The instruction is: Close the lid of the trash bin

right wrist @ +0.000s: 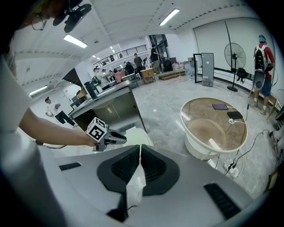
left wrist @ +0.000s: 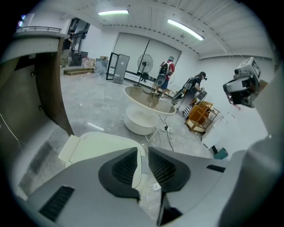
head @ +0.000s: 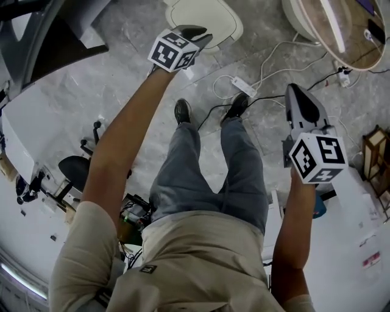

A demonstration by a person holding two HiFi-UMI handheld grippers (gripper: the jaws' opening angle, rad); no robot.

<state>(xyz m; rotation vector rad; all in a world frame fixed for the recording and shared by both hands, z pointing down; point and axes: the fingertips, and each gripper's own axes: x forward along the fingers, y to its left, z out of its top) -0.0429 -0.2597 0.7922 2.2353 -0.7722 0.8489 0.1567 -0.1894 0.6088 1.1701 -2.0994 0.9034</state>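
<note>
Cream-white trash bin (head: 226, 31) sits at 12 o'clock in the head view, lid (head: 204, 15) down. Left gripper (head: 196, 35) hovers at its near edge, jaws slightly apart, empty; right gripper (head: 300, 97), at 3 o'clock, is clenched on nothing

A beige short-sleeved shirt (head: 201, 262) is worn with grey-blue trousers (head: 204, 177), and black shoes (head: 181, 111) are seen past the trousers' cuffs. A small dark tag (head: 147, 268) is seen on the shirt near the trousers' waistband.
</note>
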